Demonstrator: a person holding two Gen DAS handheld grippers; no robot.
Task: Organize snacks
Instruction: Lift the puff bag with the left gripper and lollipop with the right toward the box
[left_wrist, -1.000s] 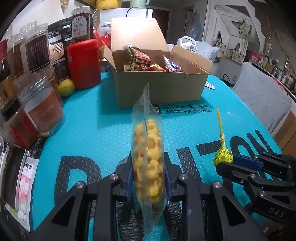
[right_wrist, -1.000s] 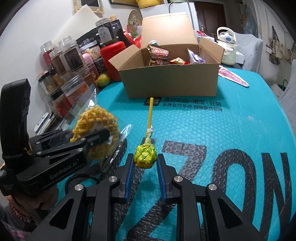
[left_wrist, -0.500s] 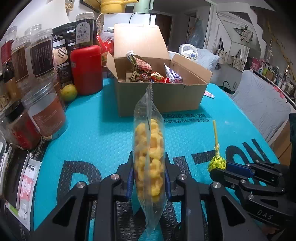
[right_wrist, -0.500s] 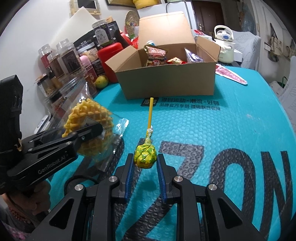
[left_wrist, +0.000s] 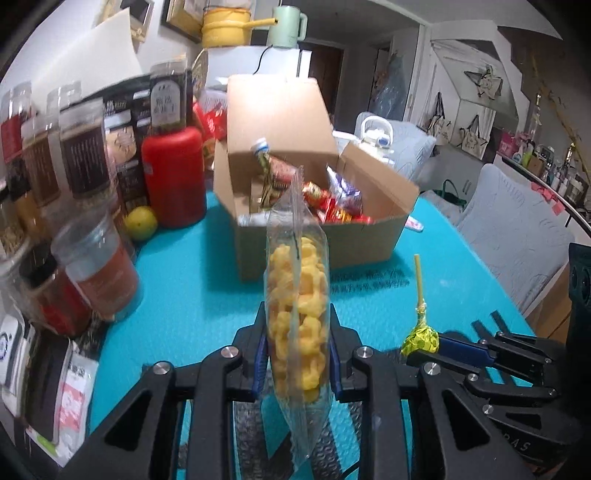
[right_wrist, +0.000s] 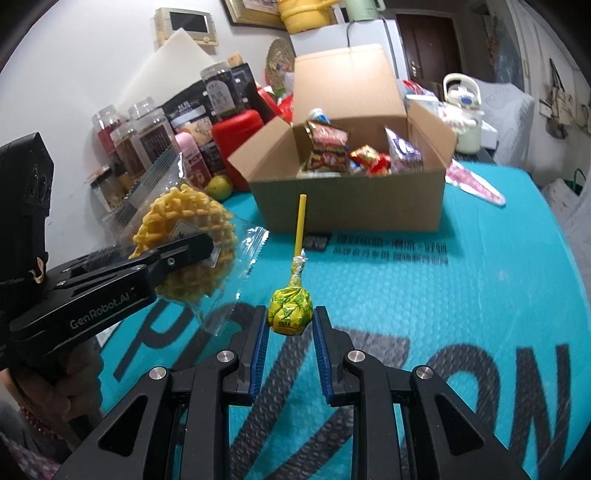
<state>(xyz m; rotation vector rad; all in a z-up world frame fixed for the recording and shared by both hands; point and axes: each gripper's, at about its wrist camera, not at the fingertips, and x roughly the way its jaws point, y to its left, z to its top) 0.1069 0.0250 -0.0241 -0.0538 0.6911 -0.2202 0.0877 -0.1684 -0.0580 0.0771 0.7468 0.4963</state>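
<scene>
My left gripper (left_wrist: 295, 343) is shut on a clear bag of yellow waffle snacks (left_wrist: 297, 306), held upright above the teal mat; the bag also shows in the right wrist view (right_wrist: 184, 243). My right gripper (right_wrist: 290, 325) is shut on a yellow-green wrapped lollipop (right_wrist: 290, 311) with its yellow stick pointing forward; the lollipop also shows in the left wrist view (left_wrist: 420, 338). An open cardboard box (left_wrist: 317, 236) holding several snack packets stands ahead on the mat, also in the right wrist view (right_wrist: 351, 206).
Jars and a red canister (left_wrist: 173, 177) line the left side, with a lemon (left_wrist: 140, 223) beside them. A pink-white packet (right_wrist: 472, 182) lies right of the box. A white kettle (right_wrist: 463, 110) stands behind. The teal mat (right_wrist: 443, 295) spreads below.
Both grippers have risen and moved closer to the box, each still holding its snack. The box's inside now shows more from above.
</scene>
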